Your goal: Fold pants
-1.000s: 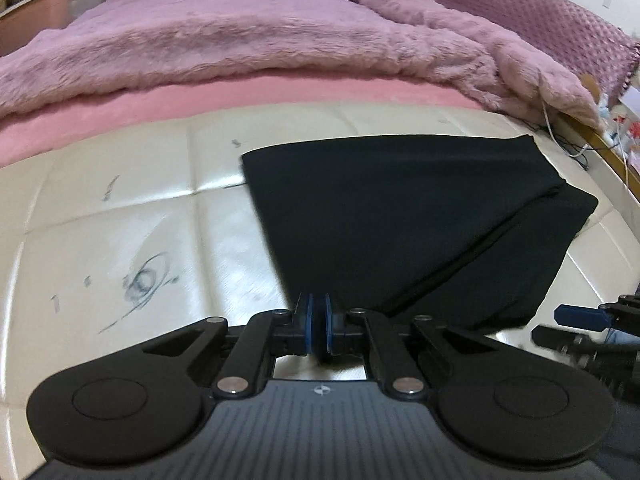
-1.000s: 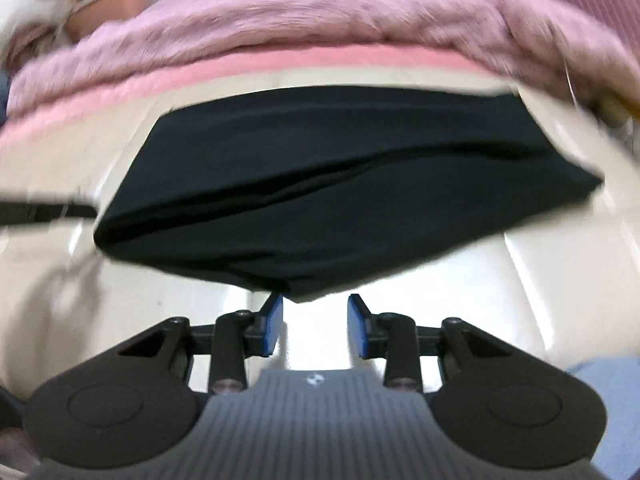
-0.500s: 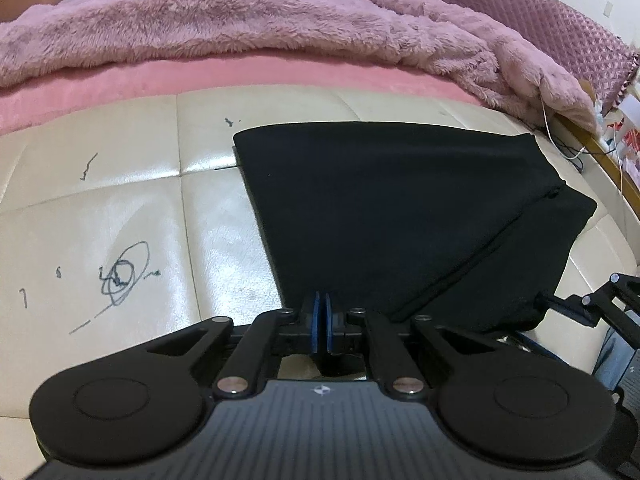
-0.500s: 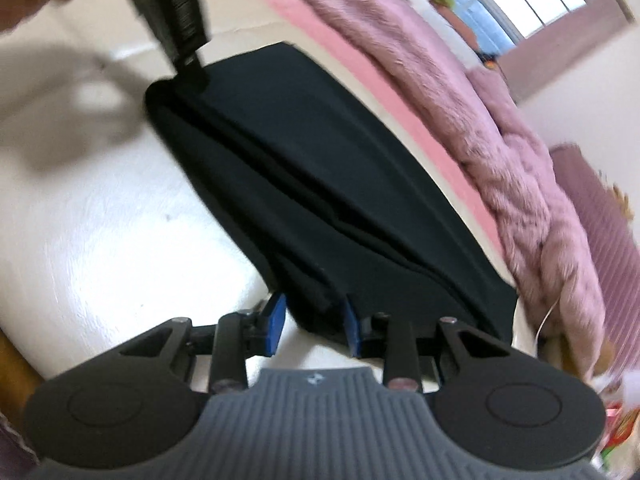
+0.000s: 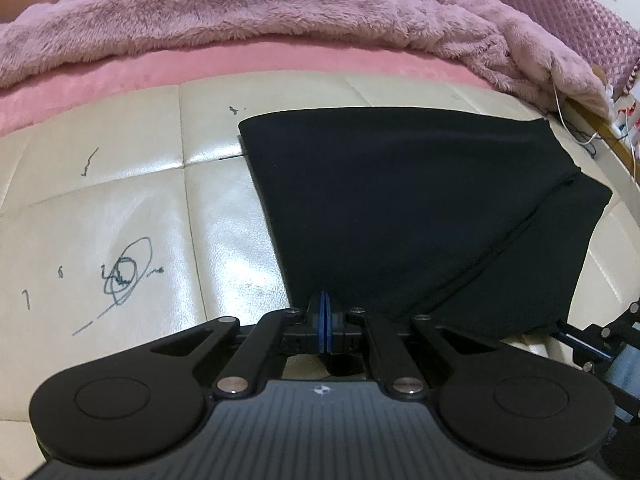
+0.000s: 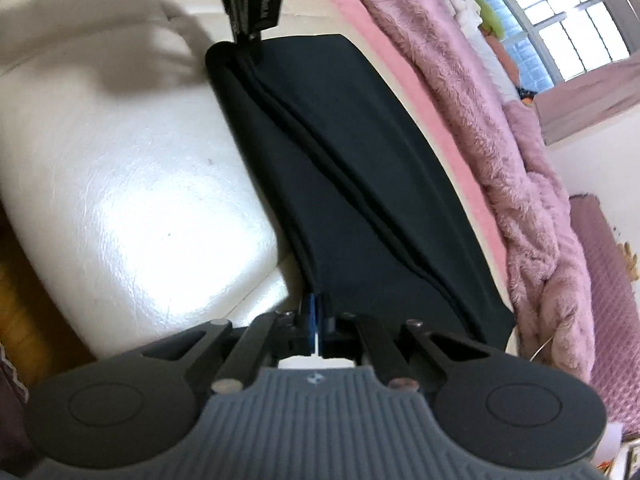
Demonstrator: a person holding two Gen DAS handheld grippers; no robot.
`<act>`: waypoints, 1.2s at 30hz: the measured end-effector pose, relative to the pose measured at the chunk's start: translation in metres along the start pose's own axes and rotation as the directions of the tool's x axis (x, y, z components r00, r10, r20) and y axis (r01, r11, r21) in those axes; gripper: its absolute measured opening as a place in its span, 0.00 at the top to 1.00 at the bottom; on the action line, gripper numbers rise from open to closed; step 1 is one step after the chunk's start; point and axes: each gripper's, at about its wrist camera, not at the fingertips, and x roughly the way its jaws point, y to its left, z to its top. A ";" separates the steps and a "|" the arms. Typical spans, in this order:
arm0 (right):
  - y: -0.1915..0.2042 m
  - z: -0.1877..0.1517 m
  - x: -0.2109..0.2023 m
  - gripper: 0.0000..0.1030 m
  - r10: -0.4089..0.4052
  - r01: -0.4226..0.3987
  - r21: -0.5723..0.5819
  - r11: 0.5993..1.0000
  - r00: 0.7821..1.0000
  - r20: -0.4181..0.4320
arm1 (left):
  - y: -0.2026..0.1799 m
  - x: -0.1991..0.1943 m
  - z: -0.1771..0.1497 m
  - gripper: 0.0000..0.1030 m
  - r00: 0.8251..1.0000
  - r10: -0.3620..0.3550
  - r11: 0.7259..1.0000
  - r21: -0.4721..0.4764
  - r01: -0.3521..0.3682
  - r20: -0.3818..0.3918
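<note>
Black pants (image 5: 400, 208) lie folded flat on a cream leather bench (image 5: 120, 200). My left gripper (image 5: 325, 312) is shut on the near left corner of the pants. In the right wrist view the pants (image 6: 360, 168) run away from me as a long folded strip. My right gripper (image 6: 316, 316) is shut on their near edge. The left gripper (image 6: 250, 8) shows at the far corner of the strip, and the right gripper (image 5: 592, 336) shows at the pants' near right corner in the left wrist view.
A fluffy pink blanket (image 5: 240, 12) and pink sheet (image 5: 280, 60) cover the bed behind the bench. White cables (image 5: 560, 104) hang at the right. Pen scribbles (image 5: 124, 272) mark the bench. A window (image 6: 560, 20) is far off.
My right gripper closed from open onto the near edge of the pants. The left gripper stayed shut on its corner and barely moved.
</note>
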 end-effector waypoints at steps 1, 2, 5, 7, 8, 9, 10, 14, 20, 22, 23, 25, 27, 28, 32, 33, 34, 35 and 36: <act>-0.002 0.000 0.000 1.00 0.008 -0.008 0.010 1.000 1.000 -0.002 | 0.002 -0.001 0.000 0.94 1.000 -0.010 1.000 -0.008 0.010 0.001; -0.003 -0.001 -0.001 1.00 0.016 -0.016 0.015 1.000 1.000 -0.003 | 0.004 -0.002 0.000 0.94 1.000 -0.021 1.000 -0.017 0.021 0.004; -0.008 -0.005 -0.001 1.00 0.073 -0.072 0.047 0.996 0.997 -0.024 | 0.017 -0.008 -0.001 0.91 0.996 -0.085 0.992 -0.092 0.087 0.025; -0.012 -0.009 -0.003 1.00 0.073 -0.072 0.071 0.995 0.997 -0.020 | 0.029 -0.014 -0.003 0.84 0.992 -0.119 0.979 -0.162 0.126 0.049; -0.017 -0.010 -0.005 1.00 0.085 -0.084 0.096 0.992 0.996 -0.011 | 0.036 -0.018 -0.004 0.79 0.990 -0.127 0.970 -0.199 0.138 0.064; -0.022 -0.011 -0.008 1.00 0.091 -0.090 0.127 0.988 0.996 0.001 | 0.043 -0.020 -0.004 0.77 0.988 -0.131 0.962 -0.233 0.145 0.076; -0.029 -0.013 -0.011 1.00 0.098 -0.099 0.164 0.982 0.995 0.015 | 0.052 -0.022 -0.004 0.74 0.985 -0.146 0.945 -0.283 0.165 0.089; -0.065 -0.017 -0.010 1.00 0.113 -0.131 0.346 0.929 0.991 0.073 | 0.087 -0.017 -0.006 0.60 0.962 -0.236 0.823 -0.497 0.273 0.138; -0.105 -0.020 0.016 1.00 0.076 -0.121 0.543 0.831 0.992 0.104 | 0.100 0.012 0.002 0.60 0.943 -0.298 0.719 -0.614 0.324 0.149; -0.113 -0.020 0.026 1.00 0.067 -0.115 0.578 0.808 0.992 0.103 | 0.100 0.024 0.005 0.60 0.940 -0.312 0.706 -0.628 0.327 0.139; -0.117 -0.020 0.030 1.00 0.066 -0.115 0.594 0.796 0.992 0.104 | 0.100 0.029 0.006 0.60 0.940 -0.311 0.705 -0.630 0.327 0.141; -0.124 -0.023 0.035 1.00 0.061 -0.112 0.611 0.783 0.993 0.104 | 0.100 0.036 0.009 0.60 0.934 -0.322 0.700 -0.625 0.345 0.154; -0.130 -0.025 0.039 0.99 0.056 -0.110 0.617 0.780 0.993 0.106 | 0.098 0.043 0.012 0.60 0.929 -0.333 0.699 -0.619 0.357 0.161; -0.132 -0.026 0.041 0.99 0.057 -0.113 0.620 0.776 0.992 0.110 | 0.098 0.046 0.014 0.60 0.926 -0.340 0.697 -0.617 0.365 0.164; -0.150 -0.034 0.054 0.88 0.060 -0.127 0.644 0.754 0.990 0.126 | 0.099 0.053 0.013 0.63 0.911 -0.364 0.675 -0.620 0.400 0.192; -0.155 -0.034 0.058 0.88 0.058 -0.124 0.650 0.750 0.991 0.122 | 0.099 0.054 0.012 0.68 0.909 -0.365 0.664 -0.628 0.405 0.201; -0.159 -0.035 0.063 0.88 0.056 -0.120 0.656 0.745 0.991 0.118 | 0.099 0.055 0.011 0.71 0.911 -0.356 0.659 -0.637 0.401 0.206; -0.163 -0.035 0.066 0.88 0.054 -0.118 0.663 0.740 0.992 0.116 | 0.098 0.055 0.011 0.76 0.917 -0.342 0.663 -0.639 0.390 0.204; -0.167 -0.035 0.069 0.88 0.052 -0.117 0.668 0.735 0.992 0.116 | 0.096 0.054 0.010 0.76 0.920 -0.334 0.664 -0.641 0.385 0.206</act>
